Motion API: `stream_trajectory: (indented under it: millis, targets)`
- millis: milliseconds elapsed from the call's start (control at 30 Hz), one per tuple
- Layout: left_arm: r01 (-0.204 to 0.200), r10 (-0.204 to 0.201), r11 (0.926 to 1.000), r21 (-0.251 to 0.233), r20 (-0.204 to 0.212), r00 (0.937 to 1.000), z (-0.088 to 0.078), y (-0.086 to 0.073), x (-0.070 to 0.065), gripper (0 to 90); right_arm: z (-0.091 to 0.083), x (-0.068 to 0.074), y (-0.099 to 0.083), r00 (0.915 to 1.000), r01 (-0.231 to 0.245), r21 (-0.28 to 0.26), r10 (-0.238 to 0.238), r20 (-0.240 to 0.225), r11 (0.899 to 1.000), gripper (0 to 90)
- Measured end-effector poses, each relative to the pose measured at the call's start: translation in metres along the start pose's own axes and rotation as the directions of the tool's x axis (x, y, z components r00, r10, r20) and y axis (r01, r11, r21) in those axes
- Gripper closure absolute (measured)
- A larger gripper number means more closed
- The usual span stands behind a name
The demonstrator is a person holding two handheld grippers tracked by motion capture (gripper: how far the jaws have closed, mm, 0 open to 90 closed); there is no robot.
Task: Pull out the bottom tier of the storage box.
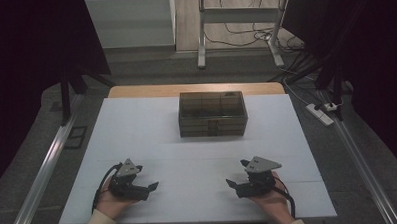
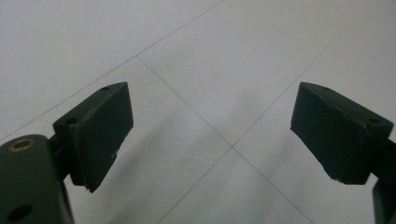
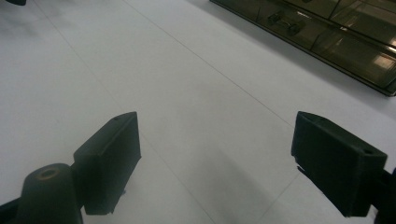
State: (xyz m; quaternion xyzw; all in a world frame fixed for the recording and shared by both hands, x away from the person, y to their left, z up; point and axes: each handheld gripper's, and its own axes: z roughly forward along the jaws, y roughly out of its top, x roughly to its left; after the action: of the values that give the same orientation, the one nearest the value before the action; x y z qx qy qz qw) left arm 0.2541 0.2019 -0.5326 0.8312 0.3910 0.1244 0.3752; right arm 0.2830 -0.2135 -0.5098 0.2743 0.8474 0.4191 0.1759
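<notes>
My left gripper [image 1: 148, 186] rests low on the white table top [image 1: 197, 142], near its front edge on the left, with my hand [image 1: 112, 200] cupped under it and its black cable looping back toward my sleeve. Its jaws stand wide apart with nothing between them; in the left gripper view [image 2: 210, 135] I look past the two black pads onto bare white board crossed by thin seam lines. My right gripper [image 1: 234, 186] sits mirrored on the right side of the table, also near the front edge, held in my other hand [image 1: 274, 199], its grey three-cornered plate on top. Its jaws are likewise spread wide and hold nothing; the right gripper view [image 3: 215, 154] shows white surface between them. Both grippers point inward toward each other, well apart. The dark, see-through box [image 1: 213, 113] with inner compartments stands toward the far middle of the table, well away from both grippers; its long side runs across the upper right corner of the right gripper view [image 3: 327, 32]. I cannot tell what lies in its compartments.
</notes>
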Motion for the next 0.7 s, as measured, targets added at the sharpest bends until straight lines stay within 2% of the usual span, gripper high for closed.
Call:
stream_trajectory:
  millis: [467, 567, 700]
  targets:
    - [0.000, 0.000, 1.0000, 0.008, 0.003, 1.0000, 0.0012, -0.0003, 0.0001, 12.8, 0.0048, 0.0035, 0.0046, 0.9982, 0.055, 0.010, -0.055, 0.023, 0.998, 15.9]
    - [-0.001, 0.001, 0.9999, 0.011, 0.004, 1.0000, 0.0018, -0.0004, 0.0002, 12.8, 0.0072, 0.0058, 0.0065, 0.9933, 0.102, 0.025, -0.103, 0.052, 0.994, 16.0]
    - [-0.002, 0.002, 0.9999, 0.012, 0.006, 1.0000, 0.0021, -0.0007, 0.0004, 12.8, 0.0087, 0.0069, 0.0074, 0.9909, 0.121, 0.028, -0.122, 0.056, 0.992, 17.7]
